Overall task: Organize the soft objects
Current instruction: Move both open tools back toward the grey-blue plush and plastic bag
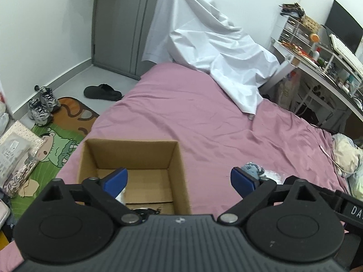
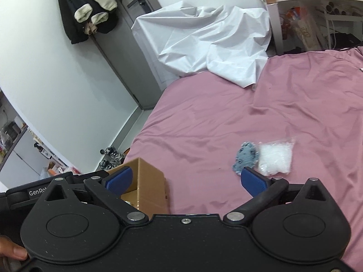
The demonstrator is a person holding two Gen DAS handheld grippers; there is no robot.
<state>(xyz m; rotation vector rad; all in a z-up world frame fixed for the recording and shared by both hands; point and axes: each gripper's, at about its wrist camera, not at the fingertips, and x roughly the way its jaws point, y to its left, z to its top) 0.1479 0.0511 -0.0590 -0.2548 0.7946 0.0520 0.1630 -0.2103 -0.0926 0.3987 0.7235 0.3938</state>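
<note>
An open cardboard box point(image 1: 133, 158) stands on the pink bed point(image 1: 192, 113); something white and something dark lie at its bottom near edge. My left gripper point(image 1: 179, 179) is open and empty, above the box's right wall. A blue-grey fuzzy soft item point(image 2: 246, 155) lies on the bed beside a clear bag of white filling point(image 2: 275, 156); both also show in the left wrist view, the fuzzy item point(image 1: 251, 170) behind the right finger. My right gripper point(image 2: 187, 181) is open and empty, between the box point(image 2: 145, 190) and the fuzzy item.
A white sheet point(image 1: 211, 52) is heaped at the bed's far end. A desk with shelves point(image 1: 317, 63) stands to the right. Shoes point(image 1: 42, 105), a slipper point(image 1: 102, 92) and a green mat point(image 1: 61, 145) lie on the floor left of the bed. Jackets point(image 2: 88, 6) hang on the wall.
</note>
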